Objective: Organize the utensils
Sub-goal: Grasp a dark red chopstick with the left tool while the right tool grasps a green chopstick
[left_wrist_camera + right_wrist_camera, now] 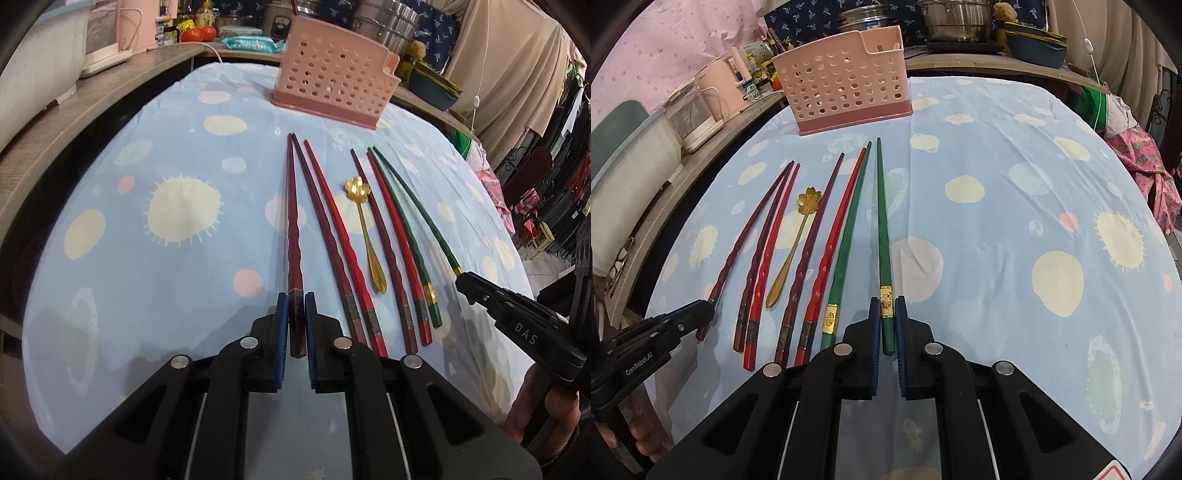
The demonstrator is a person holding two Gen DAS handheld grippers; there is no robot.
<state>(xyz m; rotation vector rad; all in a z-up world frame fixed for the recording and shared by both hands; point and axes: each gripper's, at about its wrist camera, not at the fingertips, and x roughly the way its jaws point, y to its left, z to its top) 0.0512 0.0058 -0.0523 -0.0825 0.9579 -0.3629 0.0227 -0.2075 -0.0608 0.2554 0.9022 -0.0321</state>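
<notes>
Seven chopsticks and a gold spoon (369, 229) lie side by side on the blue spotted cloth of the desk (147, 229), thin ends toward the pink perforated holder (334, 88) at the far edge. The left tool (296, 314) angles steeply down, blue pads pinched on the thick end of the leftmost dark red chopstick (293, 221). The right tool (887, 317) tilts down likewise, clamped on the butt of the rightmost green chopstick (883, 229) beside its green twin (849, 236). Fingers (554, 410) wrap the right tool's handle.
</notes>
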